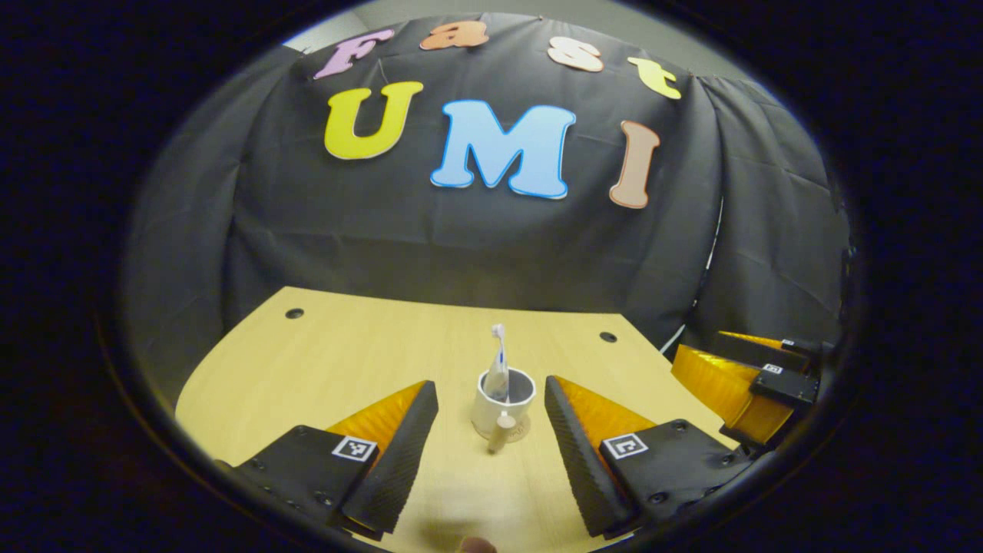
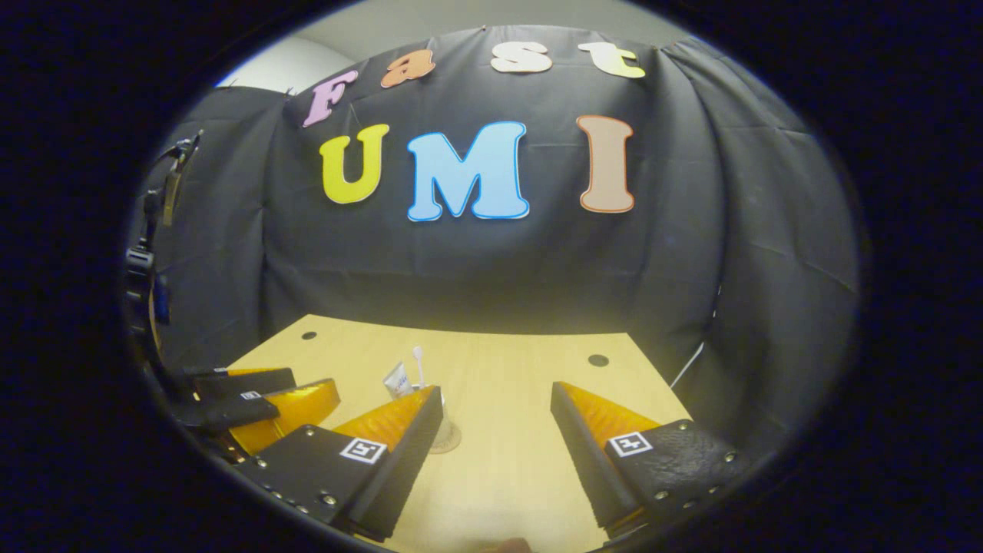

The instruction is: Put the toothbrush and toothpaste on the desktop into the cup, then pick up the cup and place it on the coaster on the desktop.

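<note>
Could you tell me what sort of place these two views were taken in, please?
Most likely a small recording booth, not a real bathroom or home. A black cloth wall drapes around a bare wooden desktop with cable holes, and the sole props are a cup holding a toothbrush and toothpaste.

The left gripper view looks forward and slightly down along its own fingers [image 1: 418, 445], low over the wooden table [image 1: 345, 361], facing the booth's back wall; the cup [image 1: 503, 403] stands near, centred ahead; the other gripper [image 1: 749, 380] sits at its right edge. The right gripper view looks the same way from a spot to the right; the cup [image 2: 444, 430] lies at its lower left, half hidden; both views share the table [image 2: 522, 384], the cup and the back wall.
</note>
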`<state>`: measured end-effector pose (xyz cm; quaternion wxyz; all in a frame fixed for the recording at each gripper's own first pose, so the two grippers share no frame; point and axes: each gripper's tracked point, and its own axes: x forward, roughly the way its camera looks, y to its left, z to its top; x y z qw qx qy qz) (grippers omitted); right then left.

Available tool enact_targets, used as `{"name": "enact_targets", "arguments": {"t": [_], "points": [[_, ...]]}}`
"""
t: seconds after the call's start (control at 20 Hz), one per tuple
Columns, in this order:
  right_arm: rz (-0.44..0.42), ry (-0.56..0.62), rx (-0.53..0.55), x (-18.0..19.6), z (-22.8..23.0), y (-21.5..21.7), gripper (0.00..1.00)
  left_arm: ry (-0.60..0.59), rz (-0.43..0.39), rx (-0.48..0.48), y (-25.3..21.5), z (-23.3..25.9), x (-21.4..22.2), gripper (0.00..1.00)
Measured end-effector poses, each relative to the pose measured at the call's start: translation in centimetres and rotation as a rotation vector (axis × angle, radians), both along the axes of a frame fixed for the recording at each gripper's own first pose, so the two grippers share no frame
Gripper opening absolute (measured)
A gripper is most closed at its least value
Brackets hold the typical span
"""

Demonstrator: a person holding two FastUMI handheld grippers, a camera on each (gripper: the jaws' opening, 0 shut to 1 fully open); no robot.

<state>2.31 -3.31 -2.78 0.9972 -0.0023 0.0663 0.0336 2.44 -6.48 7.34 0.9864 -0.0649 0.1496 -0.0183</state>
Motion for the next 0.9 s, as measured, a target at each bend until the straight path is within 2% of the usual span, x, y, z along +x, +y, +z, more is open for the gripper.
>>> {"name": "enact_targets", "arguments": {"t": [0.15,0.3,0.7,0.9], "points": [[-0.023,-0.028,-0.025,-0.9,0.5,0.3,0.90,-0.082,0.023,0.016,1.8,2.9,-0.3,0.92],[-0.053,-0.064,-0.032,-1.6,1.4,0.5,0.90,-0.138,0.029,0.059,3.8,3.9,-0.9,0.92],[-0.088,-0.103,-0.035,-2.5,3.1,1.4,0.89,-0.203,-0.002,0.132,5.9,5.7,-0.9,0.91],[-0.112,-0.108,-0.050,-2.6,3.6,1.2,0.90,-0.213,-0.030,0.136,5.8,5.9,-0.6,0.91]]}}
